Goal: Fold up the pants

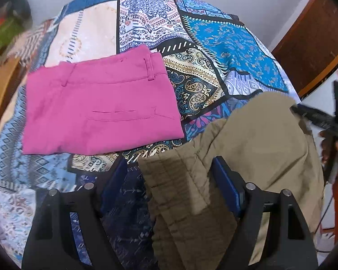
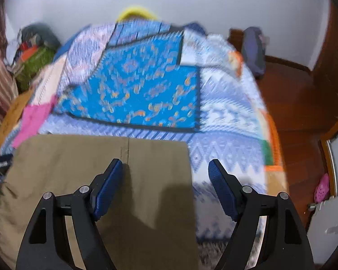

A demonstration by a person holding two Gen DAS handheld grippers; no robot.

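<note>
Pink folded pants are blocking the bed at ten o'clock; bedspread at one o'clock is lying free.

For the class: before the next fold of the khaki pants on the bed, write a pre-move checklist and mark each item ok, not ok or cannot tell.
1. Left hand-held gripper open around the elastic waistband: ok.
2. Right hand-held gripper open above the khaki pants: ok.
3. Pants gripped: not ok.
4. Pink folded pants lie apart from the khaki pair: ok.
5. Patterned bedspread bare ahead: ok.
6. Khaki pants lying flat: cannot tell.
</note>
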